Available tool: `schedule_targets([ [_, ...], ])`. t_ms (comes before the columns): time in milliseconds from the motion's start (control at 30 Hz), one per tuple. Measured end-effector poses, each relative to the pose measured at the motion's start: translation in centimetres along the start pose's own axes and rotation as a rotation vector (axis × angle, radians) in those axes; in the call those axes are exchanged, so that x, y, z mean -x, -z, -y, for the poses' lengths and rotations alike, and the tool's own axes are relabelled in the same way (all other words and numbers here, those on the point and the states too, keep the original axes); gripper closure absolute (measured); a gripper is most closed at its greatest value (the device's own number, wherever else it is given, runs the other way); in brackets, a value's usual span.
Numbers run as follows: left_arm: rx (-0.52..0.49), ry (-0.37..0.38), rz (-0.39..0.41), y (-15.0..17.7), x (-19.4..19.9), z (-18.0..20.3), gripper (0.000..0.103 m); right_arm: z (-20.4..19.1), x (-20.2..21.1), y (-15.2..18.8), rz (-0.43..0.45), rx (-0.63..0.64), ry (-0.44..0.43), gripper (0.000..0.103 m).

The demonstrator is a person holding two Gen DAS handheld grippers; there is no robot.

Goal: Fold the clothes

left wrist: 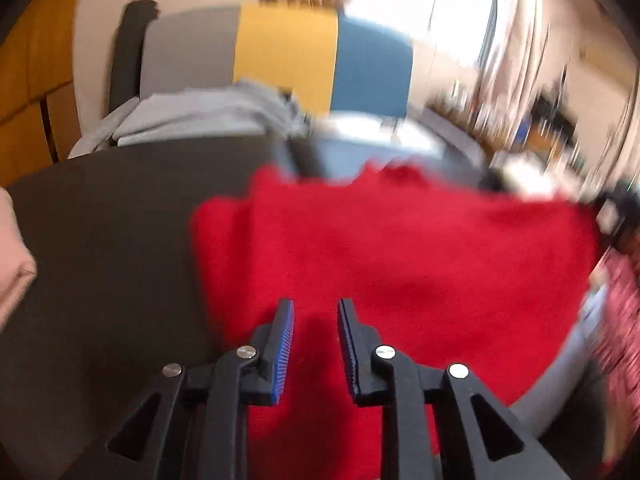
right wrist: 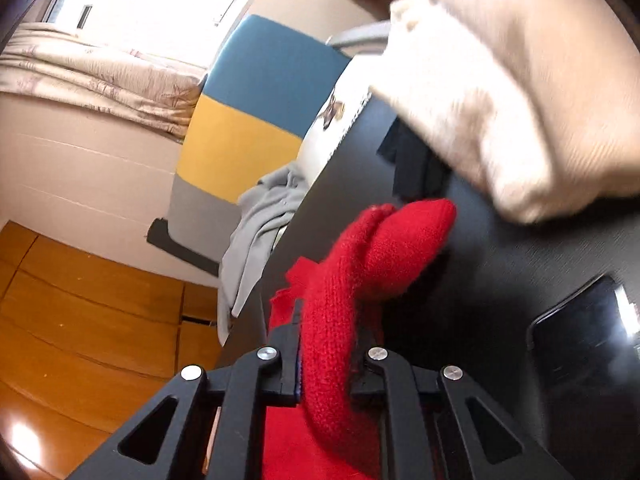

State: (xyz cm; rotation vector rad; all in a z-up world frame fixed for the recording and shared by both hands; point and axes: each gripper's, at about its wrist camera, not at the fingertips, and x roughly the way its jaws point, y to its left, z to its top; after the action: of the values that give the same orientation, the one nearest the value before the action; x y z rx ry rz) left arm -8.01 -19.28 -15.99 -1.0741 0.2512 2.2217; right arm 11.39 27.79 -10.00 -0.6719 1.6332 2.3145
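Note:
A red knitted garment (left wrist: 400, 256) lies spread over the dark table (left wrist: 112, 240), blurred by motion. My left gripper (left wrist: 315, 312) hovers over its near part, open, with nothing between the blue pads. In the right wrist view a thick fold of the same red knit (right wrist: 360, 264) is bunched and lifted, and my right gripper (right wrist: 328, 336) is shut on it. The fold sticks out past the fingers toward a cream sleeve (right wrist: 500, 100).
A grey garment (left wrist: 200, 114) hangs over a chair with grey, yellow and blue panels (left wrist: 284, 52) behind the table. A dark phone (right wrist: 580, 344) lies on the table at the right. Wooden floor (right wrist: 80, 300) and a bed (right wrist: 88, 76) lie to the left.

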Motion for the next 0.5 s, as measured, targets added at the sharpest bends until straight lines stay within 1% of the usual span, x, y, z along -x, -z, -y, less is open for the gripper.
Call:
schedule_targets([
  [33, -0.022, 0.015, -0.006, 0.1, -0.4, 0.2, 0.081, -0.7, 0.5, -0.2, 0.005, 0.013, 0.014, 0.09],
  [67, -0.05, 0.014, 0.013, 0.3, -0.4, 0.7, 0.081, -1.9, 0.6, -0.3, 0.005, 0.046, 0.034, 0.09],
  [133, -0.085, -0.01, 0.017, 0.3, -0.7, 1.7, 0.08, -4.7, 0.5, 0.1, -0.005, 0.128, 0.054, 0.09],
  [167, -0.088, -0.013, 0.016, 0.3, -0.9, 2.0, 0.079, -6.5, 0.0, 0.9, -0.015, 0.176, 0.061, 0.09],
  [233, -0.047, 0.015, 0.015, 0.2, -1.0, 1.8, 0.078, -10.4, -1.5, 3.0, -0.043, 0.27, 0.057, 0.09],
  [333, 0.053, 0.093, 0.018, 0.4, -0.9, 0.1, 0.079, -16.4, -4.7, 7.2, -0.101, 0.404, 0.01, 0.09],
  [400, 0.106, 0.14, 0.022, 0.7, -1.1, -1.2, 0.079, -19.4, -7.1, 10.8, -0.148, 0.499, -0.014, 0.09],
  [500, 0.145, 0.177, 0.036, 1.3, -1.1, -2.2, 0.079, -22.8, -11.5, 16.7, -0.234, 0.678, -0.01, 0.09],
])
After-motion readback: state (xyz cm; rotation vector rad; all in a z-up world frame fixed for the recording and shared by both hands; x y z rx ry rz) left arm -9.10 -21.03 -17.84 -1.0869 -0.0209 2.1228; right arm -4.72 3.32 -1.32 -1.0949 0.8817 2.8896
